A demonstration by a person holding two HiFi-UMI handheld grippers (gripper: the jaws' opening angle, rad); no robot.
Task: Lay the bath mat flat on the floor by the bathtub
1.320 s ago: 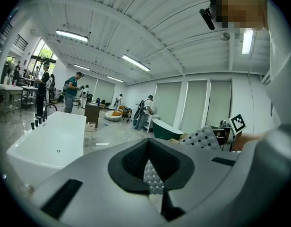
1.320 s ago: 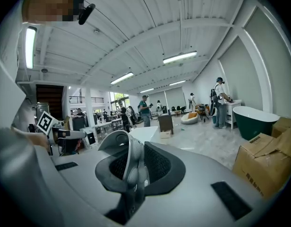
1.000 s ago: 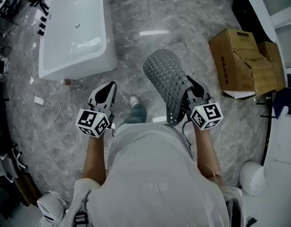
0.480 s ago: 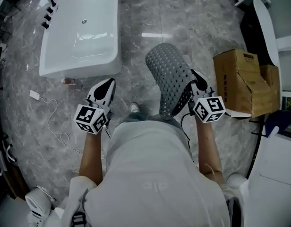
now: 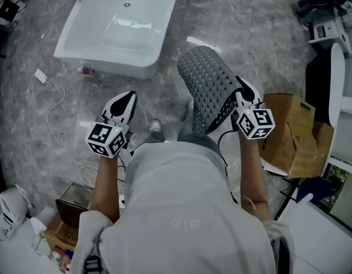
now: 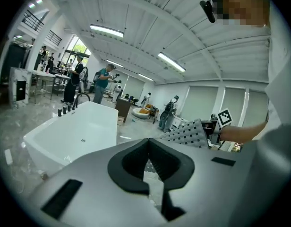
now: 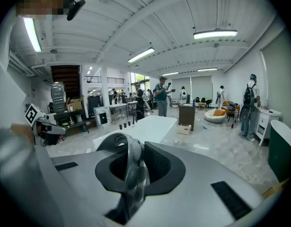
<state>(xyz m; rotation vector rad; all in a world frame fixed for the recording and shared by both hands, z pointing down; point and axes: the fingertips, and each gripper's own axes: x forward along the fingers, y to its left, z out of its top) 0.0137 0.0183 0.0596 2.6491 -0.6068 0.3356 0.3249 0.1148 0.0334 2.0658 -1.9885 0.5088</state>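
A grey perforated bath mat [image 5: 209, 87] hangs curled from my right gripper [image 5: 240, 97], whose jaws are shut on its edge. In the right gripper view the pinched mat edge [image 7: 132, 169] stands between the jaws. The mat [image 6: 188, 134] also shows at the right of the left gripper view. My left gripper [image 5: 123, 106] is shut and holds nothing, to the left of the mat at waist height. The white bathtub [image 5: 120, 27] stands on the marble floor ahead and to the left, and is also seen as the bathtub [image 6: 74, 131] and the bathtub [image 7: 145, 126].
A torn cardboard box [image 5: 293, 136] stands at the right. A white charger and cable [image 5: 50, 104] lie on the floor left of the tub. A small box [image 5: 70, 218] sits at my lower left. Several people stand far back in the hall [image 6: 89, 82].
The view has swung: the bathtub has shifted rightward and upward, the cardboard box has moved down at the right. Both grippers keep their hold and stance, the mat still hanging from the right one.
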